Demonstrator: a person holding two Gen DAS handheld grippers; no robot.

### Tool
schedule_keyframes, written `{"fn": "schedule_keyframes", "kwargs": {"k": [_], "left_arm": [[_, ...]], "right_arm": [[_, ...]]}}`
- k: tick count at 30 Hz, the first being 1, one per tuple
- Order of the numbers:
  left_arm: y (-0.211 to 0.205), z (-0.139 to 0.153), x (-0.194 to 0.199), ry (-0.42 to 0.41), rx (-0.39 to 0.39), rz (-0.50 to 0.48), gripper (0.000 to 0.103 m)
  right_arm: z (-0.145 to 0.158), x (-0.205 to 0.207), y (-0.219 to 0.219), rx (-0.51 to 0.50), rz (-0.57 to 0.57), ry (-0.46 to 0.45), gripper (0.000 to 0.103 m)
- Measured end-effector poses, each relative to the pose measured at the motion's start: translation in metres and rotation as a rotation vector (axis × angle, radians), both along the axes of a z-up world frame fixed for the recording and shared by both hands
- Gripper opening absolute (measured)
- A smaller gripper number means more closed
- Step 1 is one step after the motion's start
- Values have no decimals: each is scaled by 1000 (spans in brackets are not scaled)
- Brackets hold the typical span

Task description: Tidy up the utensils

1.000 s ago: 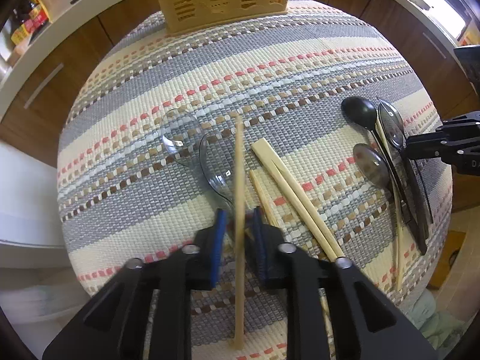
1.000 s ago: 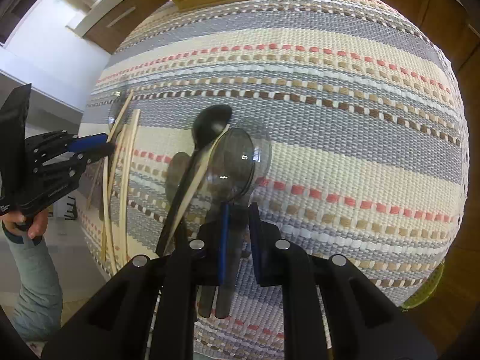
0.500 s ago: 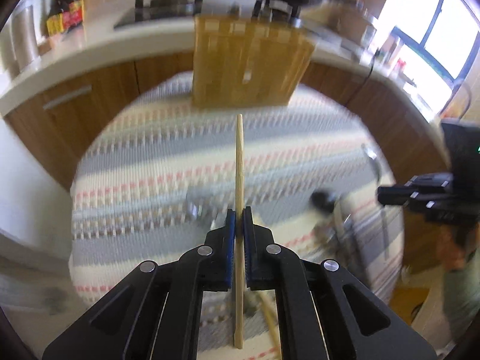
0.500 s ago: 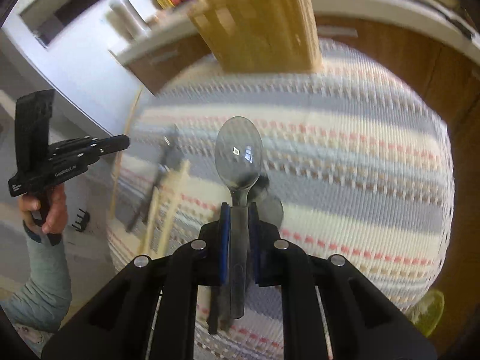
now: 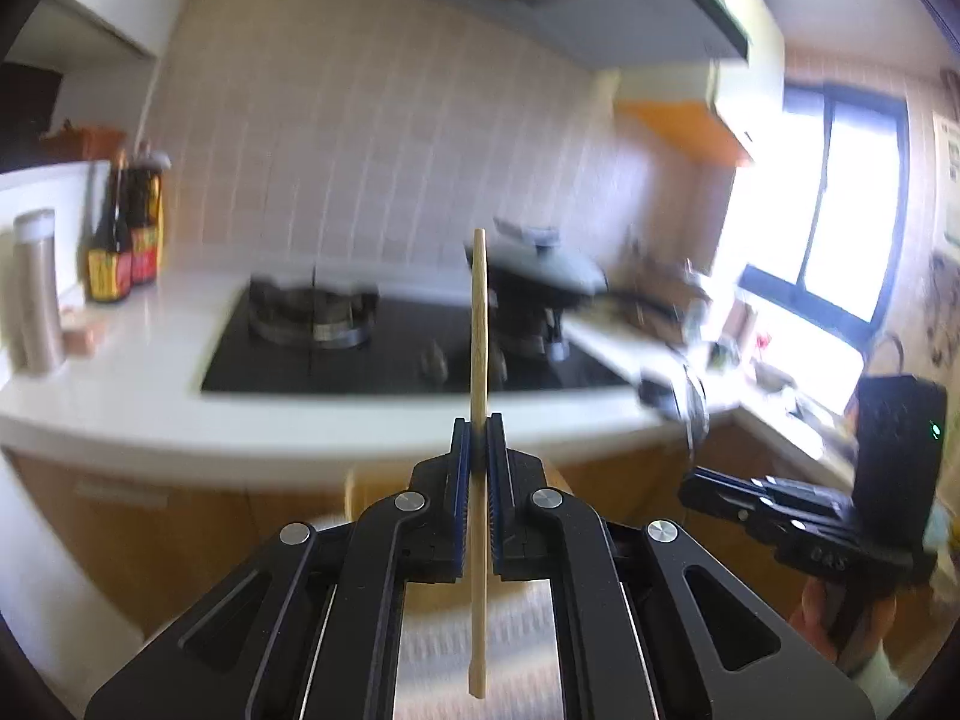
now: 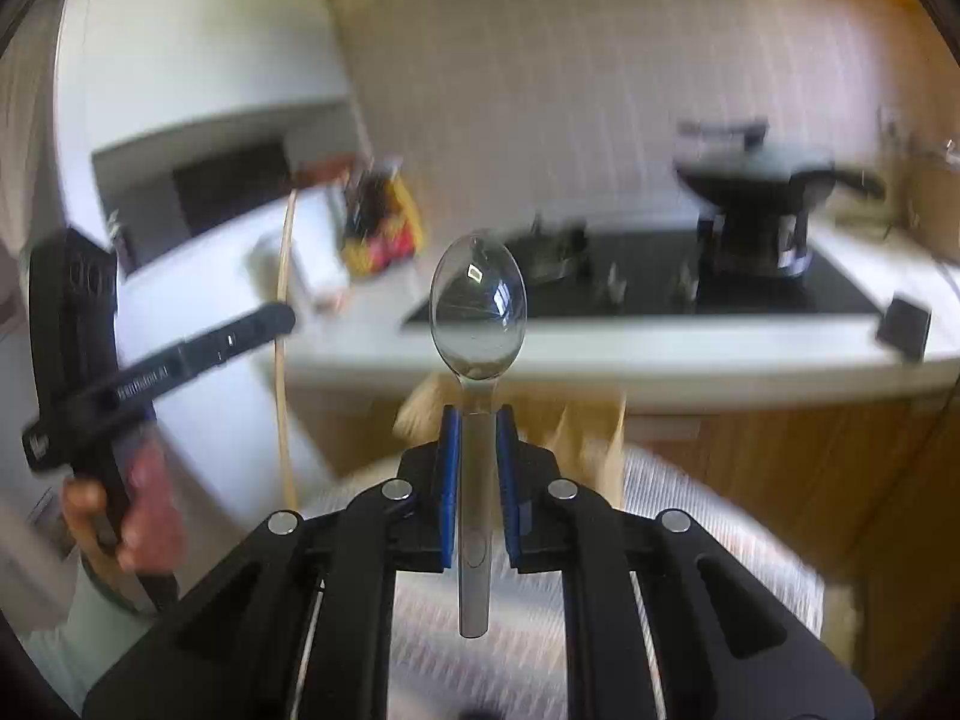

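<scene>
My left gripper [image 5: 478, 423] is shut on a wooden chopstick [image 5: 478, 312], which stands upright through its blue pads. My right gripper [image 6: 478, 414] is shut on the handle of a clear plastic spoon [image 6: 478, 300], bowl up. Both are held high above the striped cloth [image 6: 690, 516]. The yellow basket [image 6: 591, 432] shows blurred just beyond the right gripper's tips. In the right wrist view the left gripper [image 6: 287, 317] is at the left with its chopstick [image 6: 281, 372]. In the left wrist view the right gripper [image 5: 687, 483] is at the right, held by a hand [image 5: 840, 618].
A white kitchen counter [image 5: 120, 414] runs behind the table, with a black hob [image 5: 372, 360], a dark pot [image 6: 756, 210] and sauce bottles [image 5: 123, 234]. Wooden cabinet fronts [image 6: 780, 456] are below it. A bright window [image 5: 834, 204] is at the far right.
Both grippers have risen off the cloth and tipped up toward level, the left carrying the chopstick and the right the clear spoon. The other utensils on the cloth have dropped out of view.
</scene>
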State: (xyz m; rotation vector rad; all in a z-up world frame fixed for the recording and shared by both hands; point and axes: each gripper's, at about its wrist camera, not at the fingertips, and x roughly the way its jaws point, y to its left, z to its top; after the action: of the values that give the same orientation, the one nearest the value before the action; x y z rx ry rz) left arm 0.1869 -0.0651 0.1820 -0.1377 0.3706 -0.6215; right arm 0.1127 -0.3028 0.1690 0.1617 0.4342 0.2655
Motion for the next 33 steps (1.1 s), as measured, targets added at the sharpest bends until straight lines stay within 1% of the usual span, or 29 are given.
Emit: {"fn": "schedule_keyframes", "kwargs": {"k": [2, 3, 4, 7, 8, 11, 15, 19, 21, 22, 23, 24, 25, 26, 28, 29, 31, 32, 33], "left_arm": [[-7, 0, 20, -65, -29, 43, 3], [-12, -4, 31, -99, -29, 83, 3], [-15, -4, 41, -110, -31, 100, 3], [-24, -21, 69, -118, -44, 142, 3], [-26, -26, 75, -117, -47, 153, 3], [-31, -45, 91, -117, -46, 191, 3], [-40, -66, 100, -128, 0, 246, 3], [-41, -82, 103, -115, 17, 246, 4], [-40, -87, 99, -103, 17, 251, 10], [-39, -88, 95, -85, 13, 246, 21], [-37, -88, 94, -75, 9, 244, 28], [-35, -88, 91, -66, 3, 241, 34], [-31, -86, 85, -55, 1, 239, 38], [-29, -85, 81, -51, 4, 238, 38], [-22, -78, 65, -53, 26, 245, 40], [-16, -74, 54, -57, 36, 244, 47], [0, -66, 29, -46, 39, 237, 55], [5, -63, 21, -39, 40, 231, 55], [14, -60, 8, -20, 50, 213, 55]], "right_arm": [[6, 23, -1, -27, -66, -73, 10], [7, 35, -2, -37, -87, -92, 10], [5, 48, 0, -49, -108, -104, 10], [-4, 79, 1, -82, -163, -134, 10], [-11, 94, 0, -89, -174, -135, 10], [-30, 118, -1, -125, -186, -128, 10], [-54, 124, 2, -152, -158, -128, 10], [-67, 121, 2, -158, -112, -119, 11], [-71, 117, -2, -149, -95, -101, 11], [-72, 115, -4, -138, -85, -88, 11], [-72, 112, -7, -125, -73, -73, 12], [-72, 109, -8, -116, -60, -60, 17], [-72, 105, -10, -112, -53, -51, 21], [-71, 100, -11, -109, -52, -49, 23], [-68, 92, -12, -103, -39, -45, 24], [-66, 84, -11, -104, -34, -46, 24], [-60, 69, -12, -101, -41, -54, 24], [-56, 58, -13, -89, -44, -56, 24], [-52, 49, -14, -83, -49, -55, 26]]}}
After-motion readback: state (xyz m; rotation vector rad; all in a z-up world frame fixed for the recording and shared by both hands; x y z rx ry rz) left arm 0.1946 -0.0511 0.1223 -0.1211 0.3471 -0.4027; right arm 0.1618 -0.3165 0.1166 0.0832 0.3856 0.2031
